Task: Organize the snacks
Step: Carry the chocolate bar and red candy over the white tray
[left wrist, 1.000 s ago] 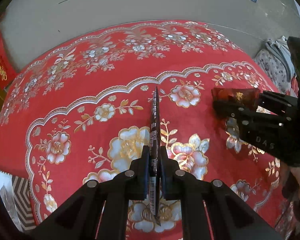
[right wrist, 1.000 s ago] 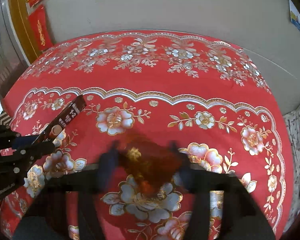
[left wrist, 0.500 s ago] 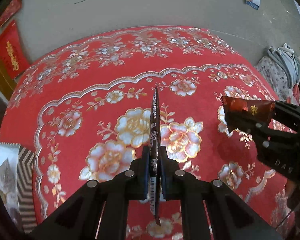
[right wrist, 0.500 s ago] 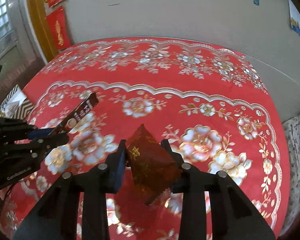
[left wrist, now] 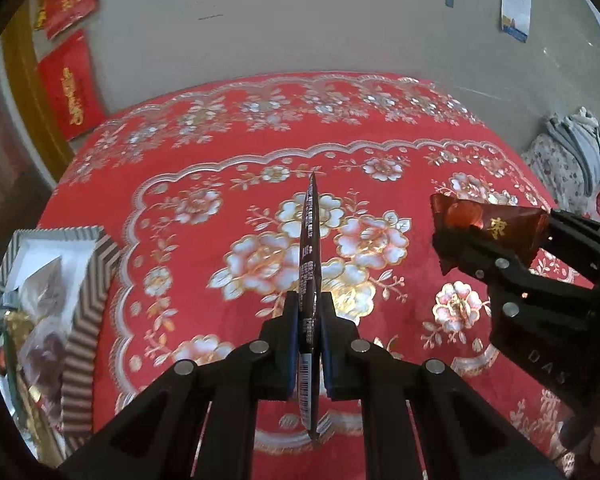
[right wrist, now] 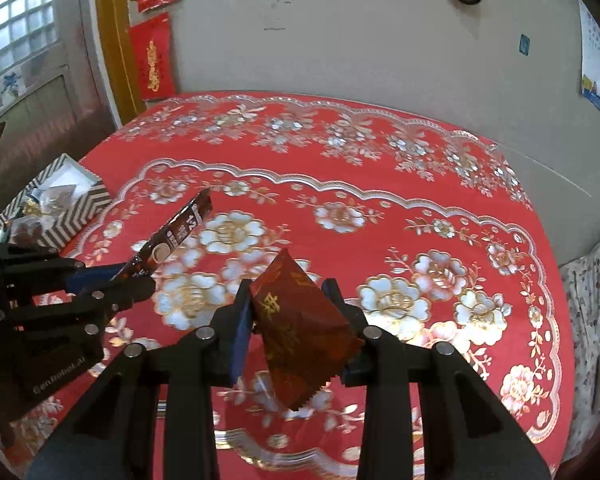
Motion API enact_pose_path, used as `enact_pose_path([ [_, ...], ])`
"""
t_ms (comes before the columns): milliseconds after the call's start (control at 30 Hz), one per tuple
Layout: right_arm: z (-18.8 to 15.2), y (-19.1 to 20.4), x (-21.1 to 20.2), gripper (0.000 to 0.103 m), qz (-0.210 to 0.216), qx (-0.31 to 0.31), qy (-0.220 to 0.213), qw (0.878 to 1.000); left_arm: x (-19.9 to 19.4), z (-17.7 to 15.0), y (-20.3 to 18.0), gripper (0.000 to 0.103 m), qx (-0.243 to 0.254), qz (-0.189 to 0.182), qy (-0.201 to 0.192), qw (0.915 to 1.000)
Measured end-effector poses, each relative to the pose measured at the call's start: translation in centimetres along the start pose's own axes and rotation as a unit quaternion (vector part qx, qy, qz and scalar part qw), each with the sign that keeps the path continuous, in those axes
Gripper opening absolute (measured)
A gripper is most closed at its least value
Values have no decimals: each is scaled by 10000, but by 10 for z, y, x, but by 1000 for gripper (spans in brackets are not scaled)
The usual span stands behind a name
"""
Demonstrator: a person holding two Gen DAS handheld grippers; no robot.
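Basically one container: a chevron-striped box (left wrist: 82,308) at the left edge of the left wrist view, mid-left in the right wrist view (right wrist: 74,210), sitting on the red floral tablecloth (left wrist: 379,128). Inside it are clear-wrapped snack packets (left wrist: 40,292), some with dark contents, plus a bit of gold foil; exact items can't be made out.

Left gripper (left wrist: 308,316) is clamped on a long dark brown snack bar (left wrist: 310,248), seen edge-on and upright in the center of its own view, barcode end sticking out below the fingers. From the right wrist view the same gripper (right wrist: 118,280) is at lower left, bar (right wrist: 176,234) angled up and to the right, held off the cloth, with the box just behind it to the upper left.

Right gripper (right wrist: 296,320) is clenched on a dark red snack packet (right wrist: 300,332) with gold characters, tilted, one corner pointing up, serrated edge hanging below the fingers, lower center of frame. In the left wrist view that gripper (left wrist: 495,236) sits at the right edge, packet (left wrist: 487,224) poking out toward the left. The packet is held above the cloth, well apart from the box, and the bar lies between them.
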State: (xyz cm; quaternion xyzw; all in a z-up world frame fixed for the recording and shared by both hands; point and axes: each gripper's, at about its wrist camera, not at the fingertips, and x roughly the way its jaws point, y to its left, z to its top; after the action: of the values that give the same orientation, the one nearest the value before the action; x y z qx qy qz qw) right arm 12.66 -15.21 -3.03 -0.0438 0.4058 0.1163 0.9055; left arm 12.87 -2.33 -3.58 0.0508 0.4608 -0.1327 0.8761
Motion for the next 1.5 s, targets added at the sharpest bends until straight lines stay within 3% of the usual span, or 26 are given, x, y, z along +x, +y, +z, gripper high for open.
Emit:
enact_pose_path([
  [1000,18,140,-15,32,757,-663,-311,9944,-98,-50,119,9,-844,951,-760,9890],
  [1500,33,209,-13,32,1142,-1082,-361,9869,-122,-75,175,9,-1223,1322,-826,9802],
])
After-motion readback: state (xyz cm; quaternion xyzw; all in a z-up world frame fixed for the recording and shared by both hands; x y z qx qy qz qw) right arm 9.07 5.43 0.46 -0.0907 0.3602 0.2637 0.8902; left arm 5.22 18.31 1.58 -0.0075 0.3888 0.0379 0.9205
